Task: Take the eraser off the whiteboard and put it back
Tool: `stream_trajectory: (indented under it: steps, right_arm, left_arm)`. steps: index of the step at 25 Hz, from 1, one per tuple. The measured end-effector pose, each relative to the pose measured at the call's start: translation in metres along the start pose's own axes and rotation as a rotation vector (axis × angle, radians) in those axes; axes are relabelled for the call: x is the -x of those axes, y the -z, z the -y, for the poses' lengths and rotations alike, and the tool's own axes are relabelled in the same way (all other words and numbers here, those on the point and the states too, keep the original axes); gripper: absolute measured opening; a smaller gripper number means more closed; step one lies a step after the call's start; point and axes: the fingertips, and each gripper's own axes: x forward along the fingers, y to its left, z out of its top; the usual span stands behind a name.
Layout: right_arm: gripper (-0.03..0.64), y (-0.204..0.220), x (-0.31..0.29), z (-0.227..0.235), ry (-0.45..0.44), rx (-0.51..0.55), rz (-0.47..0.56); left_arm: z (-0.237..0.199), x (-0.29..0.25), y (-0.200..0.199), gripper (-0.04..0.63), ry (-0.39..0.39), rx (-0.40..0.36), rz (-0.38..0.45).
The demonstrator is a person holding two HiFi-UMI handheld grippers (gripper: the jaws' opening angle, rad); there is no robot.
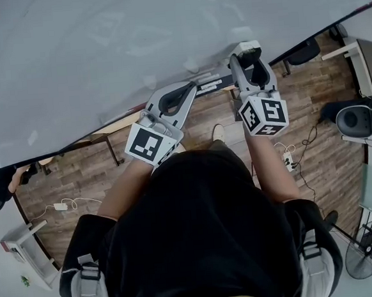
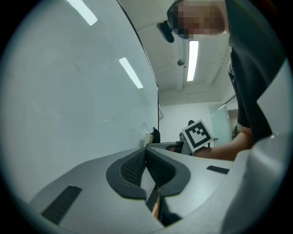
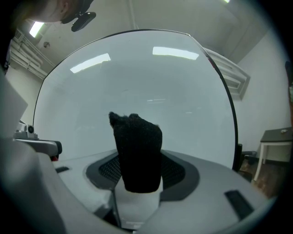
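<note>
The eraser (image 3: 137, 151), a white block with a black felt face, stands upright between the jaws of my right gripper (image 3: 138, 176), whose pads close against its sides. In the head view the right gripper (image 1: 245, 56) points at the whiteboard (image 1: 132, 40) with the eraser (image 1: 250, 46) at its tip, close to the board's lower edge. My left gripper (image 1: 191, 89) reaches toward the board's ledge beside it. In its own view the left gripper (image 2: 146, 157) has its pads pressed together with nothing between them. The whiteboard (image 3: 183, 100) fills the right gripper view.
The board's ledge (image 1: 210, 85) carries a few pens. Below lies wooden floor with cables and a power strip (image 1: 290, 163). A black rounded device (image 1: 357, 119), a white table (image 1: 358, 54) and a fan (image 1: 361, 256) stand at the right. Another person's hand (image 1: 15, 180) shows at the left.
</note>
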Motion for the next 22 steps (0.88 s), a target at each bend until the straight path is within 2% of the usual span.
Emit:
stream_trajectory:
  steps: [4, 9, 22]
  right_arm:
    - [0.222, 0.004, 0.031, -0.038, -0.012, 0.014, 0.02]
    - [0.222, -0.005, 0.02, -0.026, -0.036, 0.017, 0.009]
    - [0.222, -0.004, 0.047, -0.06, -0.114, 0.045, 0.018]
  left_arm:
    - [0.012, 0.045, 0.003, -0.005, 0.0, -0.008, 0.023]
    - [0.002, 0.021, -0.001, -0.005, 0.008, 0.0, 0.015]
    - [-0.002, 0.04, 0.005, -0.005, 0.012, 0.01, 0.004]
